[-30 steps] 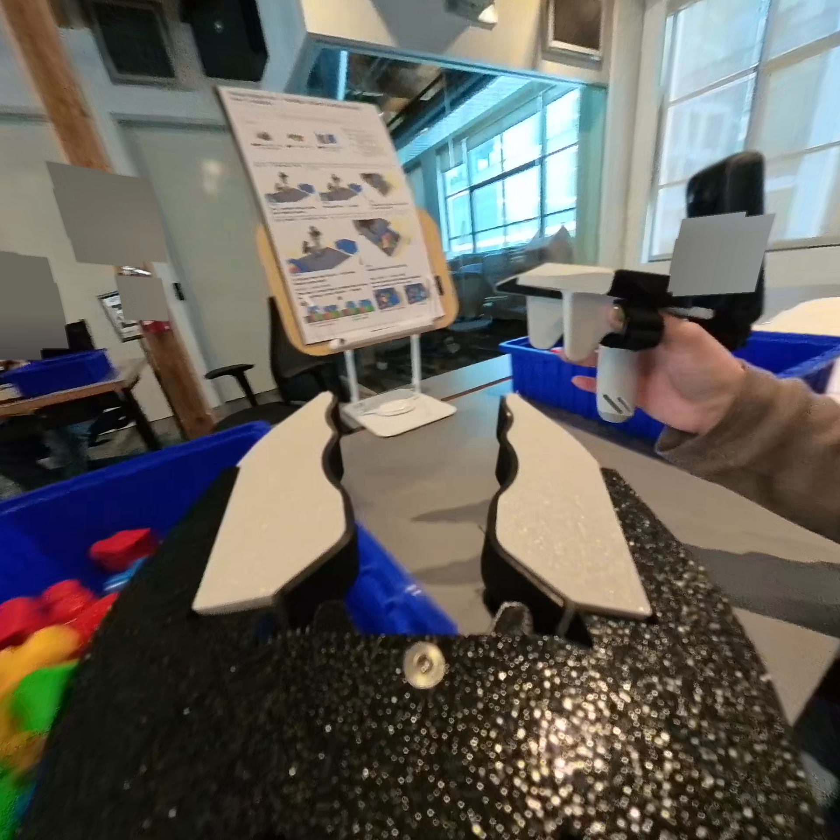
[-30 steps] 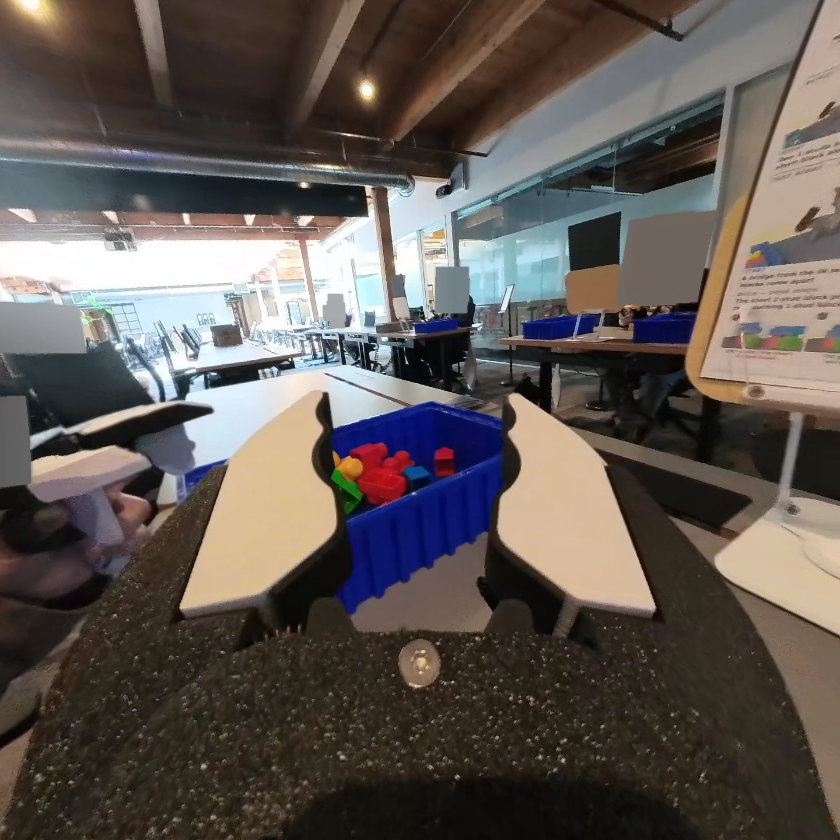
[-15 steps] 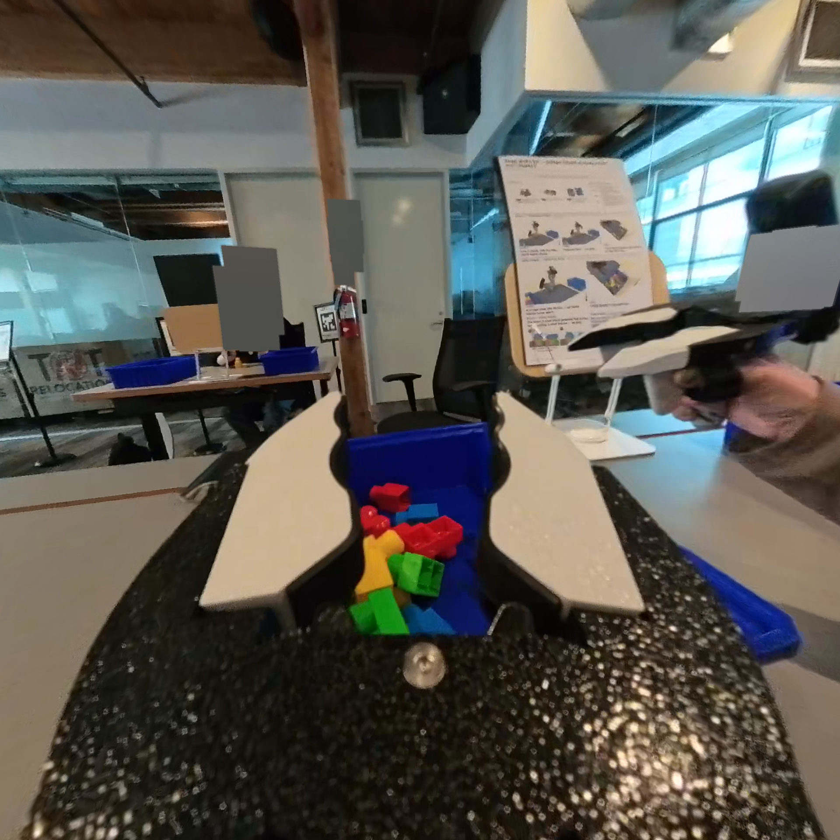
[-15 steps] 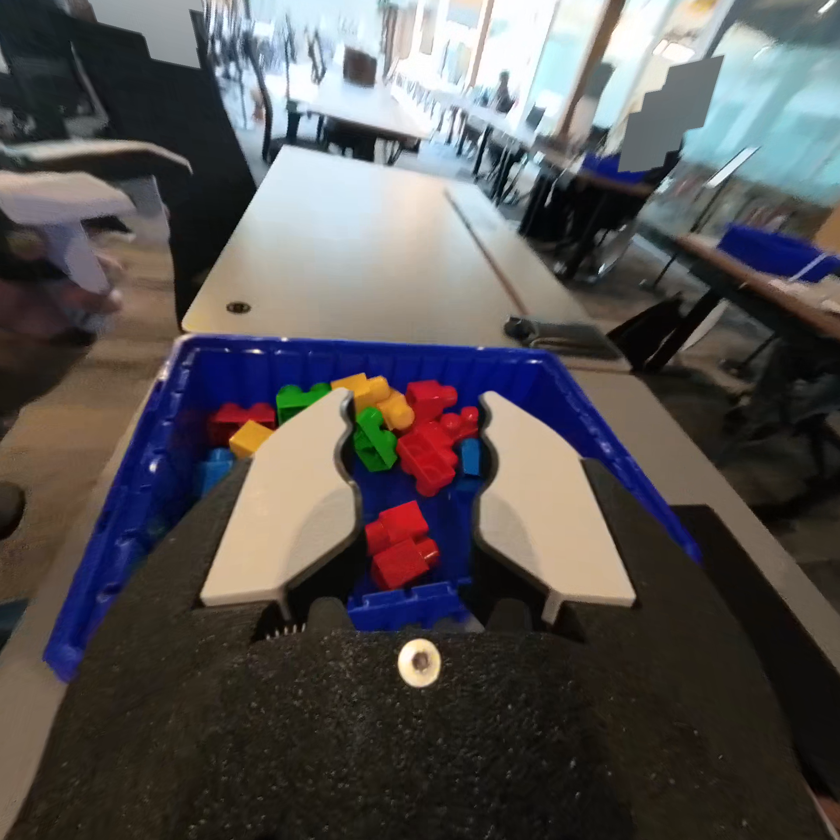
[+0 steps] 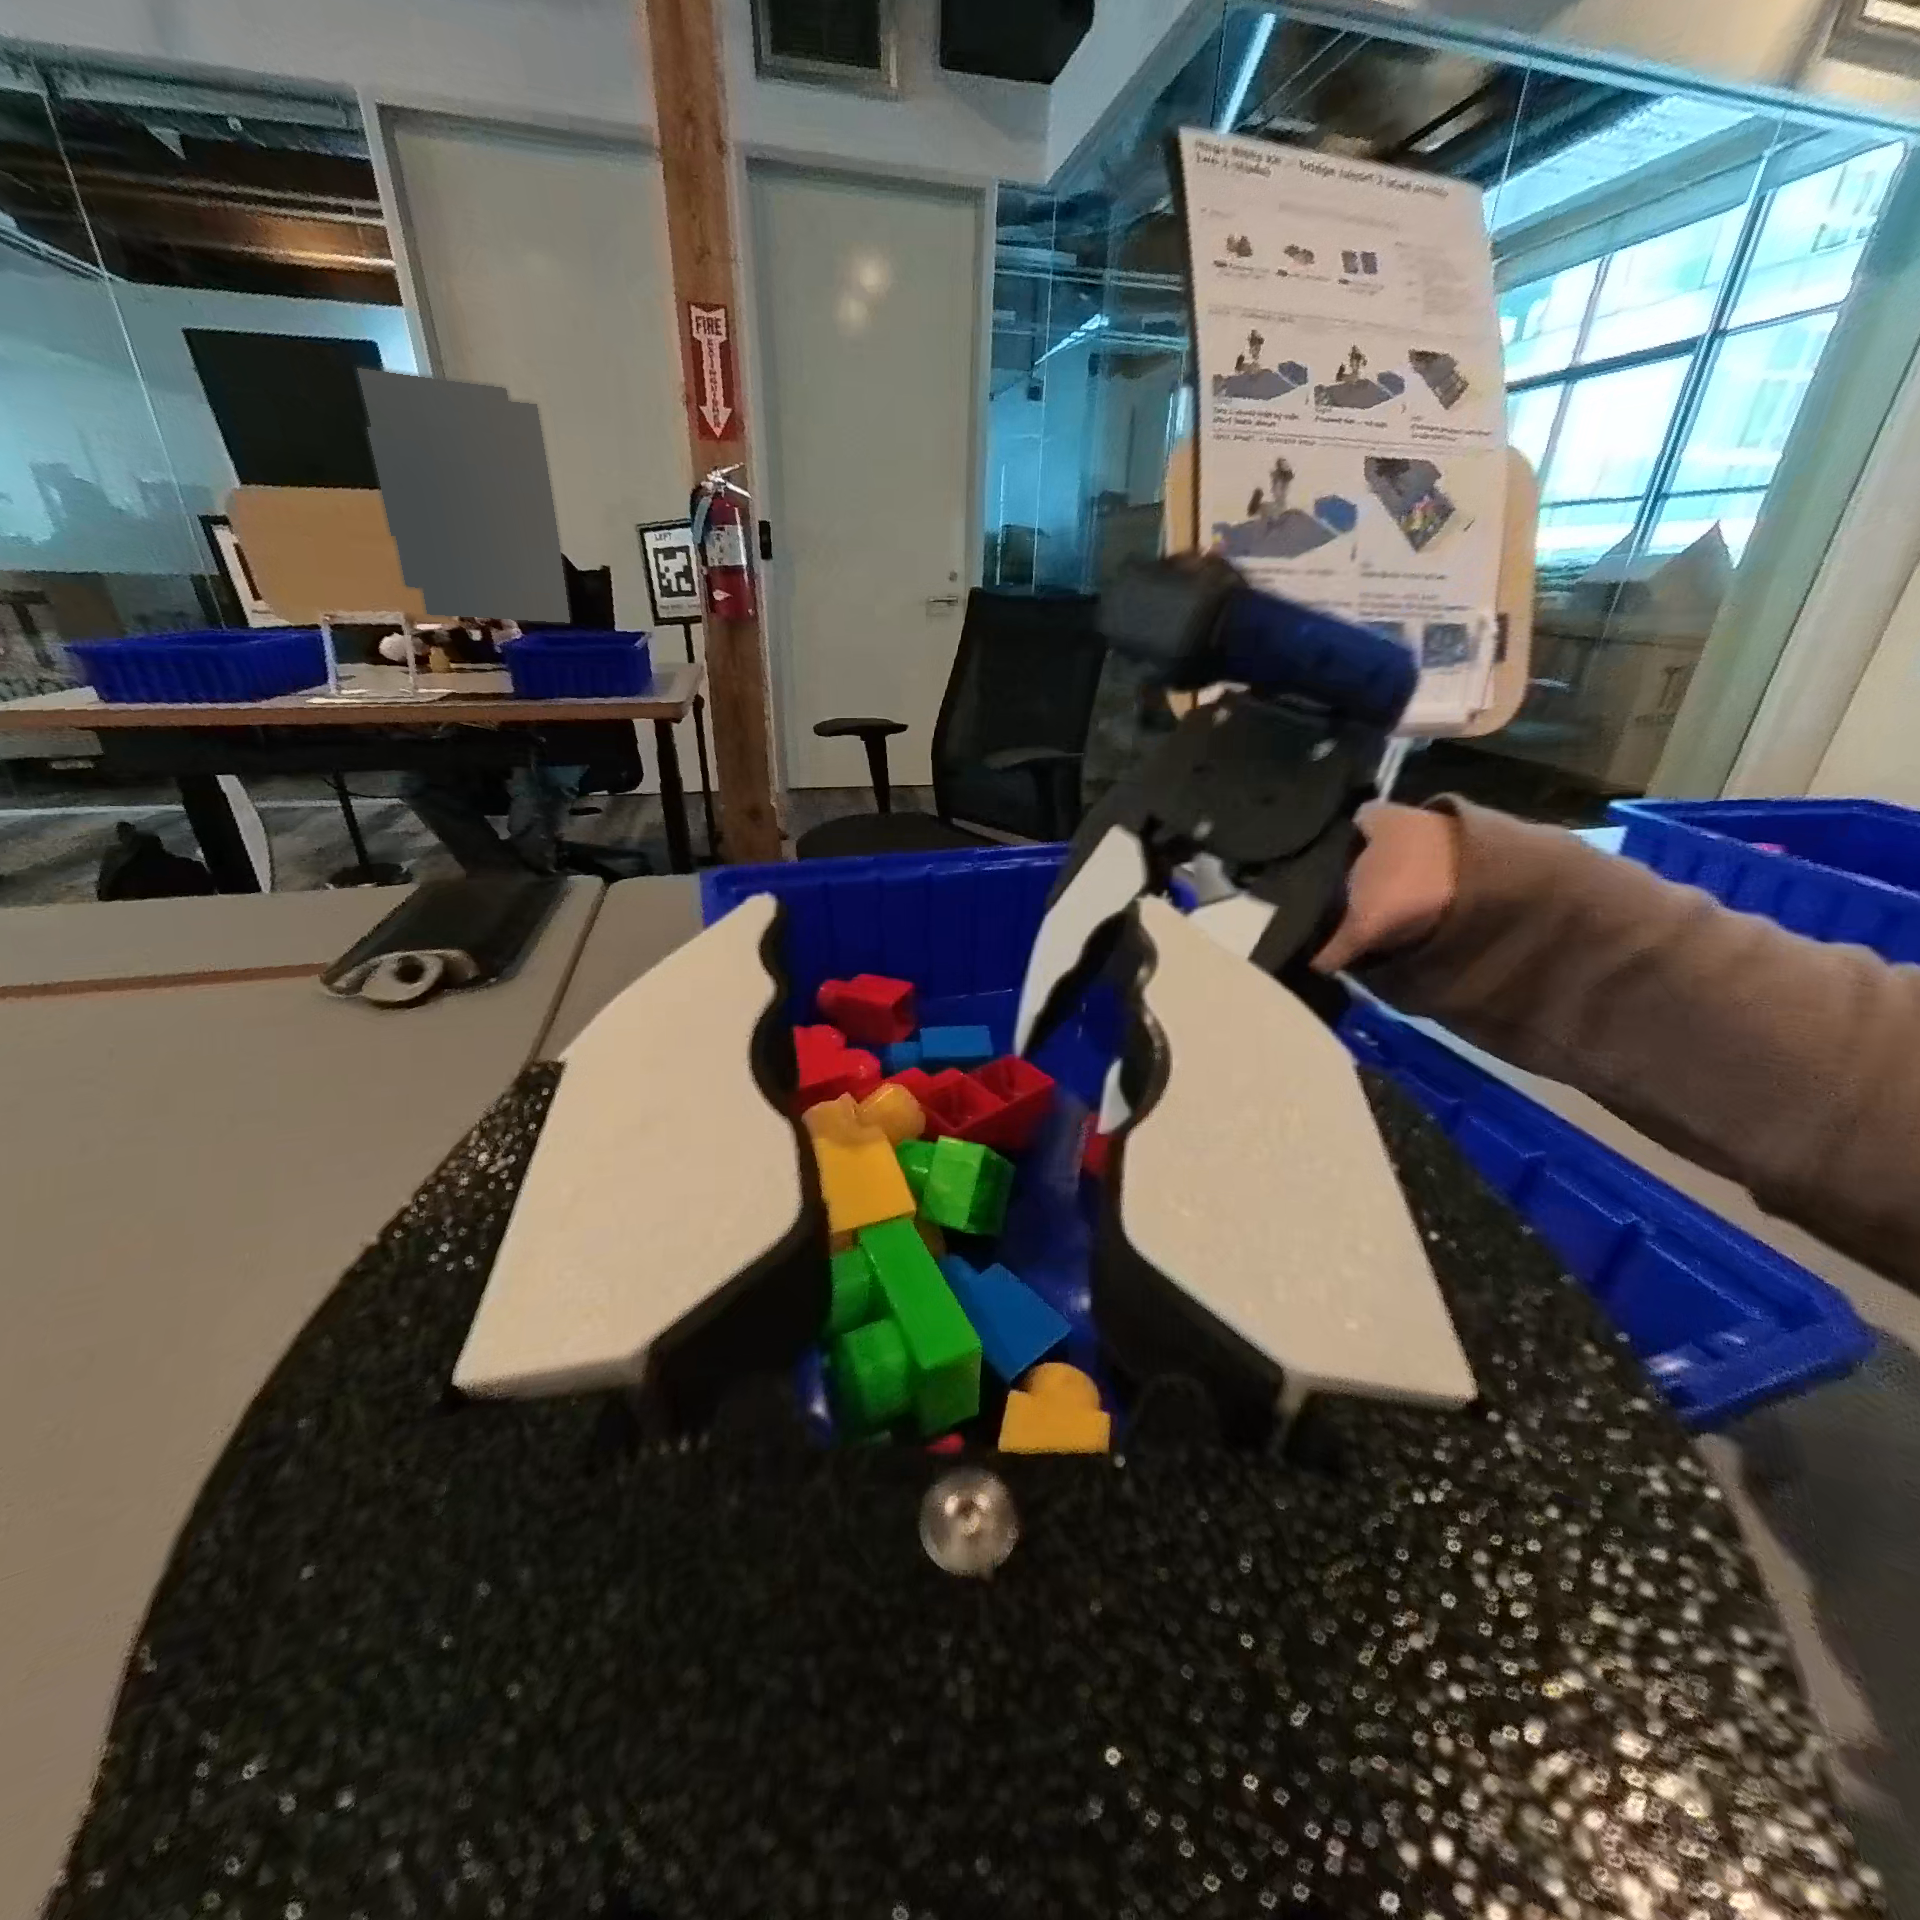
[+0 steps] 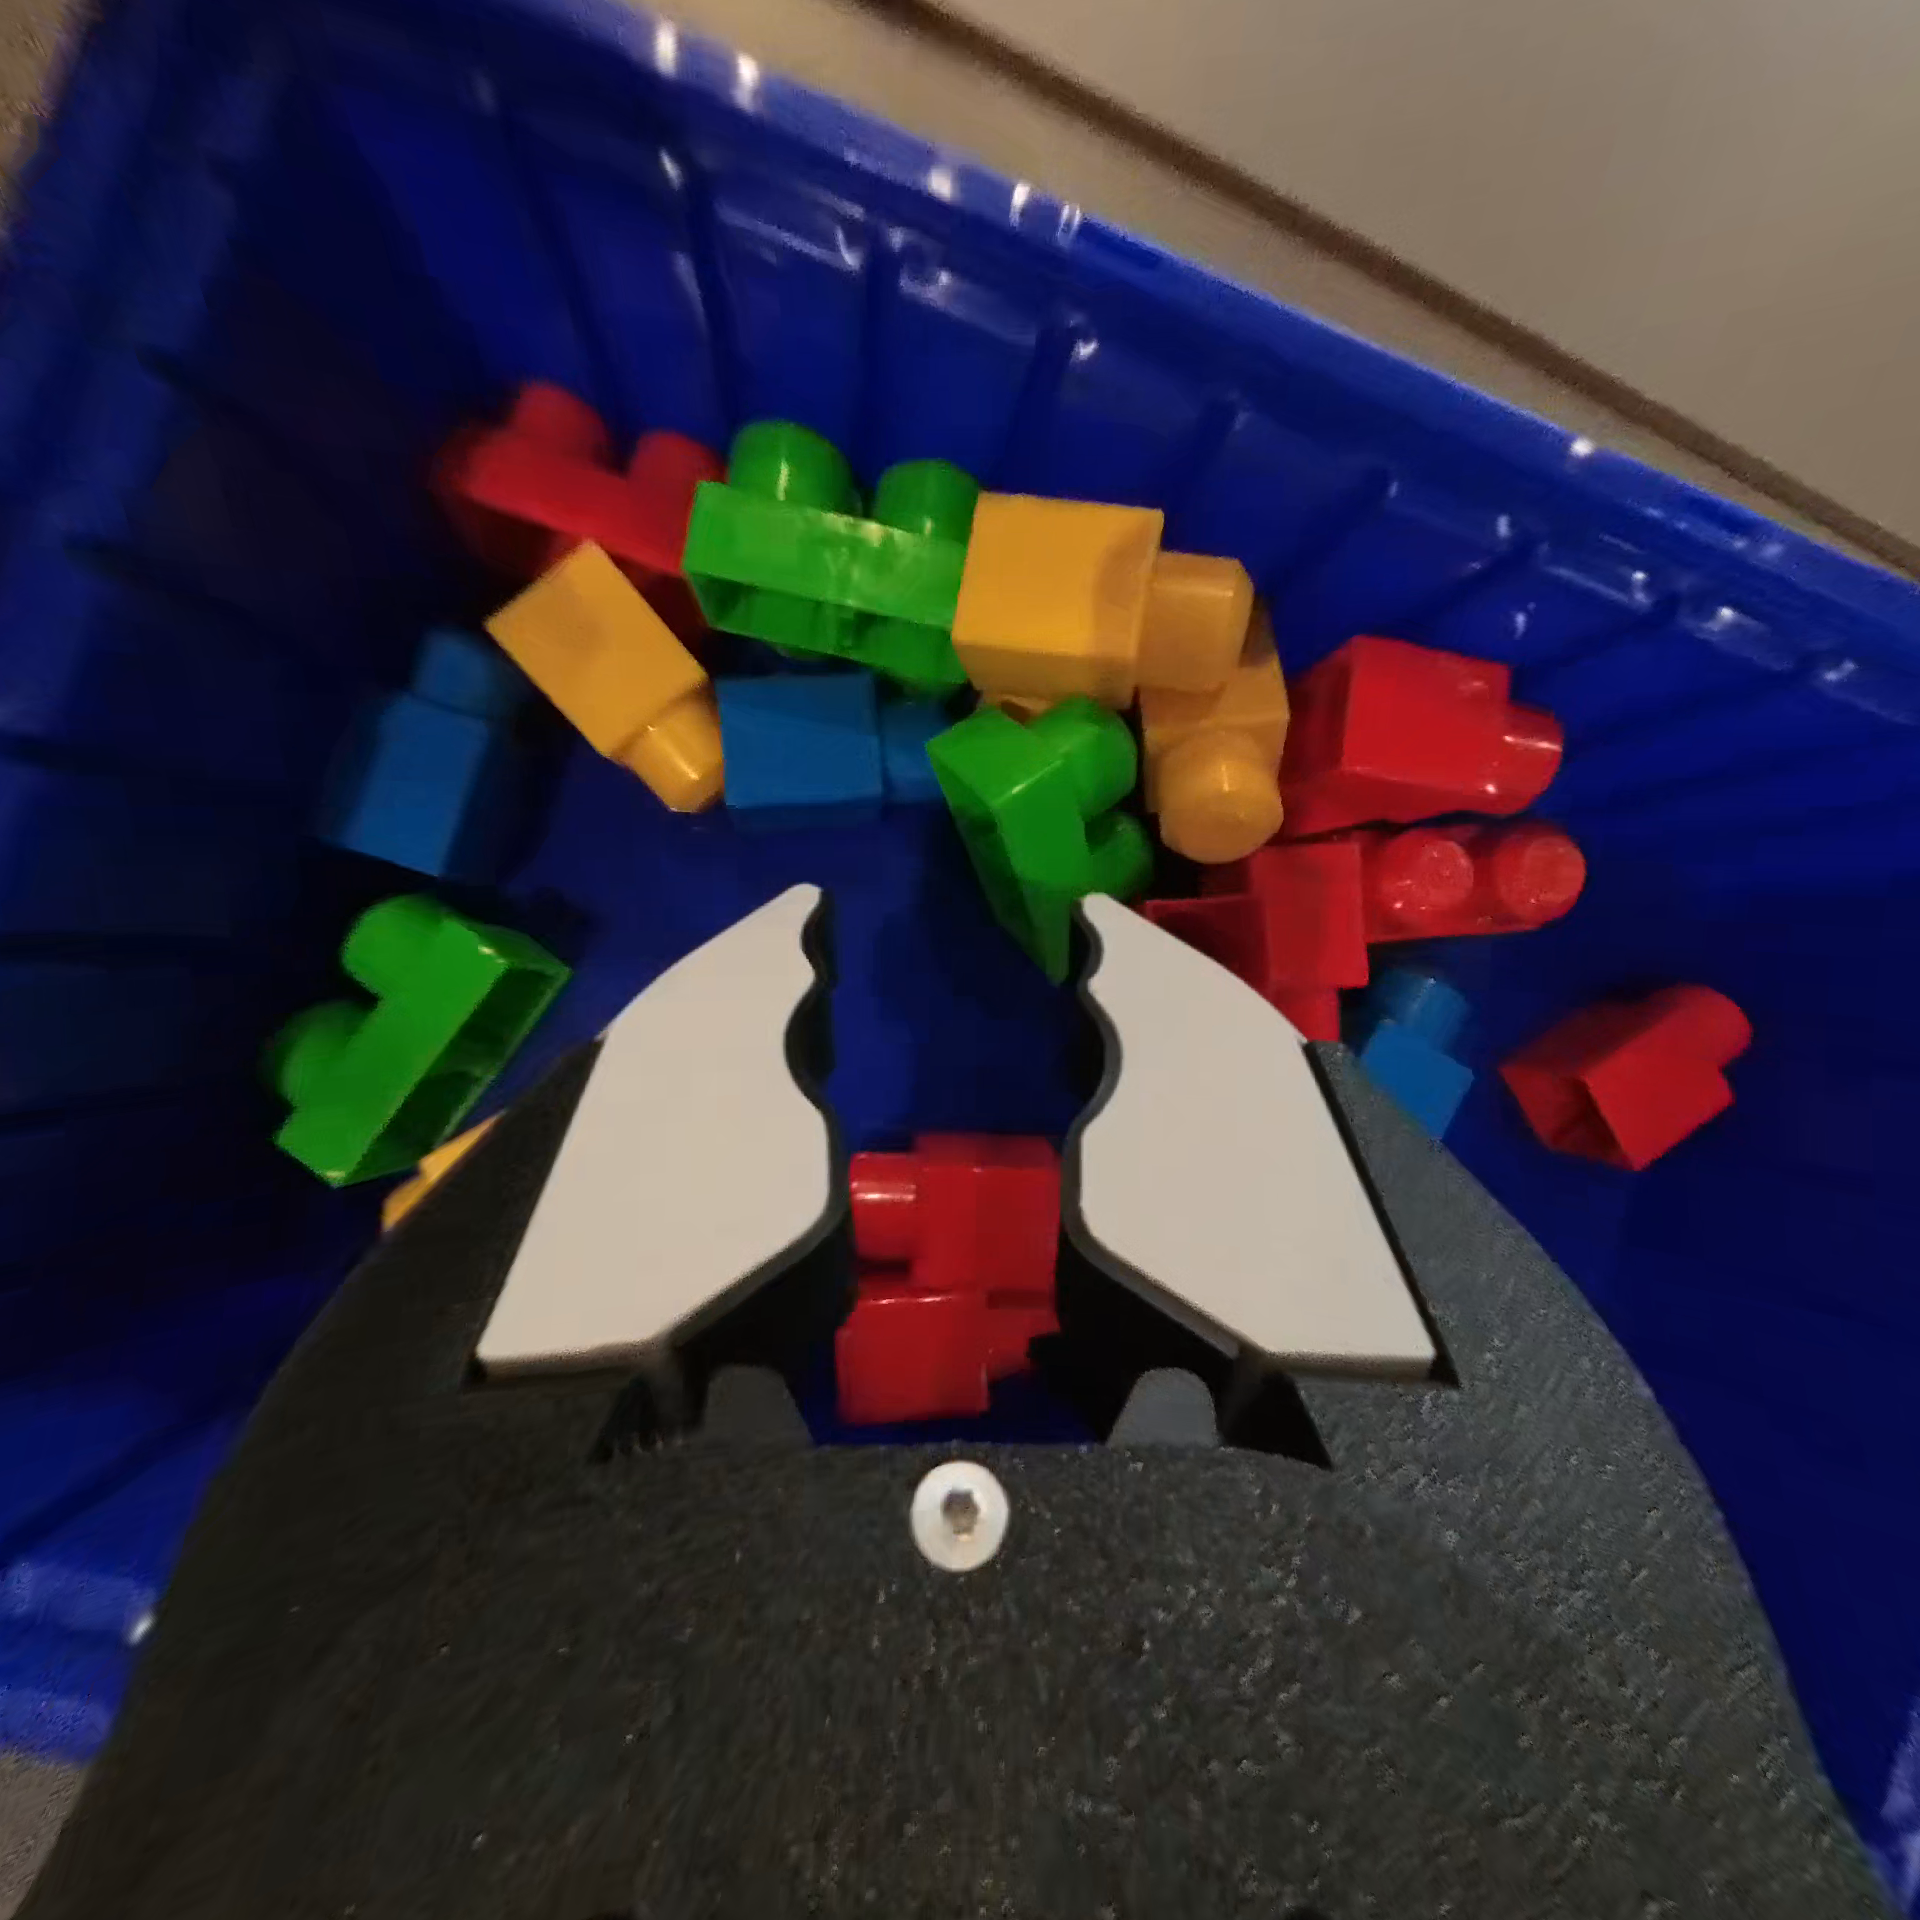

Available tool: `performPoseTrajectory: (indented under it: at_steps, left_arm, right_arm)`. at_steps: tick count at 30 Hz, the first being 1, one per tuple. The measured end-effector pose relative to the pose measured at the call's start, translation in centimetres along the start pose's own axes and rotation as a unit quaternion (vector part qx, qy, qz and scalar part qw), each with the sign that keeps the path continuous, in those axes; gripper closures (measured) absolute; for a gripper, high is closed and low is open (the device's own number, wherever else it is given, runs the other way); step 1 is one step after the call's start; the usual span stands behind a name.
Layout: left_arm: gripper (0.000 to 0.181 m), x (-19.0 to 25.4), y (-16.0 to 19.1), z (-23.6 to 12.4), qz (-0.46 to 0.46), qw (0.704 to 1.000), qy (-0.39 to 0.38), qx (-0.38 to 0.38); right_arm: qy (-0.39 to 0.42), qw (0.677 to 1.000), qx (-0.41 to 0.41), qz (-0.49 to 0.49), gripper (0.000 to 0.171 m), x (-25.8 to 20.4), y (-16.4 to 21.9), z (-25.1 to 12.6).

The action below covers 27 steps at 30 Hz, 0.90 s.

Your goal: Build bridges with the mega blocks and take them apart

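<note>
The right gripper [image 6: 951, 940] hung inside the blue bin [image 6: 1558, 499], jaws parted and holding nothing, a red two-stud block [image 6: 951, 1262] seen between its fingers. A clean pick would call for squaring the fingers to the block's flat sides — not its studs. The left gripper [image 5: 951, 966] hovered above the bin's near end, wide and empty. The bin held loose mega blocks [image 6: 935, 665] — red, green, yellow, blue.

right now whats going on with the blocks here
A person holds a hand-held gripper in each hand over a blue bin of loose mega blocks. The right hand-held gripper reaches down into the bin, open, with red blocks seen between its fingers. The left hand-held gripper hovers open above the pile. Nothing is built yet.
</note>
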<state>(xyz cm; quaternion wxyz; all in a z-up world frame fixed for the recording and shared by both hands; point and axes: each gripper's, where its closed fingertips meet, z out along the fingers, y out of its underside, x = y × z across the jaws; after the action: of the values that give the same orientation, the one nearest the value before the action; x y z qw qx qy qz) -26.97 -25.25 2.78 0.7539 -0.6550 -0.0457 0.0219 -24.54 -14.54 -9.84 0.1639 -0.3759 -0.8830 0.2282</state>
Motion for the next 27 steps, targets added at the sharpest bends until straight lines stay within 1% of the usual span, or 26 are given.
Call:
performPoseTrajectory:
  at_steps: [3, 5, 6, 8, 9, 10, 11, 13, 15, 19, 21, 23, 25, 27]
  left_arm:
    - [0.122, -0.4, 0.3, 0.0, -0.046, 0.999, 0.019, 0.008]
    - [0.122, -0.6, 0.6, 0.0, -0.074, 0.997, 0.032, 0.013]
    - [0.122, -0.8, 0.7, 0.1, -0.085, 0.996, 0.035, 0.015]
    - [0.122, -0.9, 0.9, 0.2, -0.099, 0.994, 0.043, 0.016]
    - [0.122, -0.8, 1.1, 0.2, -0.104, 0.993, 0.047, 0.014]
    - [0.122, -0.8, 1.1, 0.2, -0.110, 0.993, 0.052, 0.012]
    - [0.122, -0.8, 1.1, 0.2, -0.114, 0.992, 0.056, 0.013]
    - [0.122, -0.6, 0.7, -0.1, -0.121, 0.990, 0.064, 0.020]
    - [0.122, -0.6, 0.2, -0.4, -0.122, 0.990, 0.066, 0.030]
    - [0.122, -0.1, -0.7, -0.7, -0.120, 0.989, 0.070, 0.050]
    - [0.122, 0.6, -0.9, -0.6, -0.122, 0.988, 0.079, 0.053]
    - [0.122, 1.8, -0.8, -0.2, -0.125, 0.986, 0.099, 0.049]
    - [0.120, 3.5, -0.7, 0.2, -0.130, 0.982, 0.127, 0.041]
    - [0.114, 5.5, -0.6, 0.7, -0.137, 0.978, 0.157, 0.032]
  right_arm:
    - [-0.024, 0.998, -0.059, -0.014, 0.134, 0.4, 0.9, 2.1]
    - [-0.018, 0.996, -0.084, -0.013, 0.127, 1.3, 1.6, 3.3]
    - [-0.023, 0.996, -0.082, -0.013, 0.124, 1.4, 1.6, 4.0]
    - [-0.025, 0.996, -0.080, -0.015, 0.113, 1.4, 1.4, 5.2]
    - [-0.016, 0.996, -0.088, -0.021, 0.112, 1.6, 1.6, 5.7]
    - [-0.009, 0.995, -0.096, -0.030, 0.128, 1.7, 1.8, 6.0]
    - [0.001, 0.995, -0.094, -0.036, 0.131, 1.8, 1.7, 6.1]
    - [0.029, 0.994, -0.098, -0.050, 0.130, 2.2, 1.6, 5.7]
    - [0.066, 0.993, -0.074, -0.068, 0.130, 2.2, 0.8, 4.5]
    - [0.167, 0.980, -0.010, -0.112, 0.132, 1.5, -1.0, -0.4]
    - [0.229, 0.960, 0.044, -0.158, 0.132, 0.3, -2.5, -3.7]
    - [0.300, 0.925, 0.091, -0.215, 0.132, -1.5, -4.0, -6.9]
    - [0.383, 0.873, 0.100, -0.284, 0.132, -3.4, -5.0, -9.5]
    - [0.474, 0.807, 0.078, -0.344, 0.132, -4.7, -5.7, -11.7]
